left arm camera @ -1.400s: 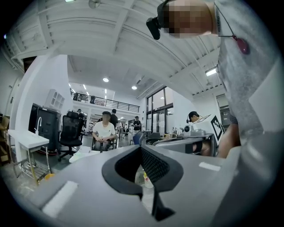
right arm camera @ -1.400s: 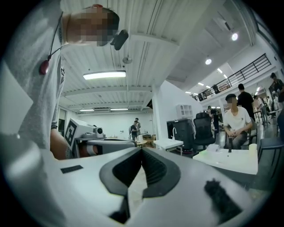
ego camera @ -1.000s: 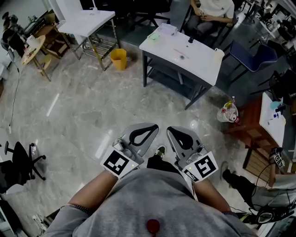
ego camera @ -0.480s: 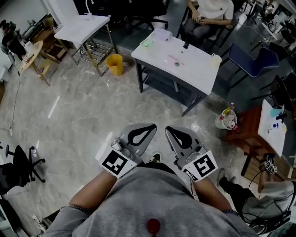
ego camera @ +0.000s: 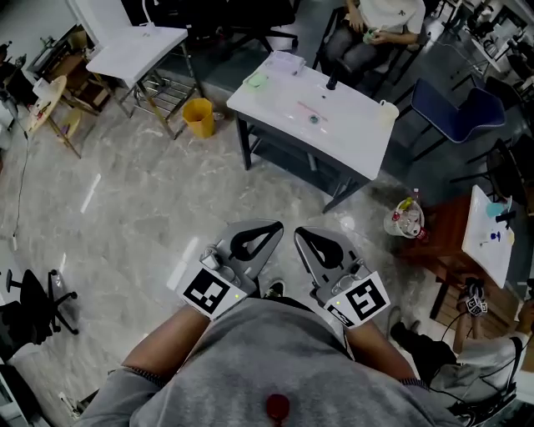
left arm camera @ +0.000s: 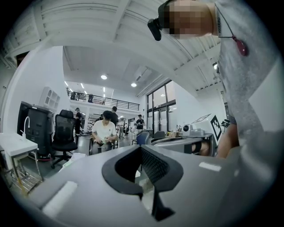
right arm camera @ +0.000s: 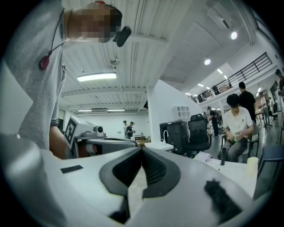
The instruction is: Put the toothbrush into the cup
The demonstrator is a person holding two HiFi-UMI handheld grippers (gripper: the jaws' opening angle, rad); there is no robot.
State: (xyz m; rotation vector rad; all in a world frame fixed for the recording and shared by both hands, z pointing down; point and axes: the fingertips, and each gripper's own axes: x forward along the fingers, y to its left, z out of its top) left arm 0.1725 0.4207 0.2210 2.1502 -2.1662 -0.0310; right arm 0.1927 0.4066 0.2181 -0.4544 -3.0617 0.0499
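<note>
A white table (ego camera: 350, 142) stands ahead across the floor. On it lie a thin pink stick that looks like the toothbrush (ego camera: 310, 107) and a pale cup (ego camera: 385, 109) at its right end. The cup (right arm camera: 252, 165) also shows in the right gripper view, on the table beyond the jaws. My left gripper (ego camera: 278, 226) and right gripper (ego camera: 297, 233) are held side by side close to my body, well short of the table. Both are shut with nothing between the fingers, as the left gripper (left arm camera: 141, 147) and right gripper (right arm camera: 142, 148) show in their own views.
A small dark bottle (ego camera: 331, 82), a green item (ego camera: 255, 80) and a white box (ego camera: 284, 62) share the table. A person (ego camera: 375, 25) sits behind it. A yellow bin (ego camera: 199, 118), a second white table (ego camera: 138, 52), a blue chair (ego camera: 455, 113) and a bucket (ego camera: 404, 218) stand around.
The white table has drawn nearer and shifted left in the head view as I walk toward it. Both grippers stay shut and keep their place in front of my body.
</note>
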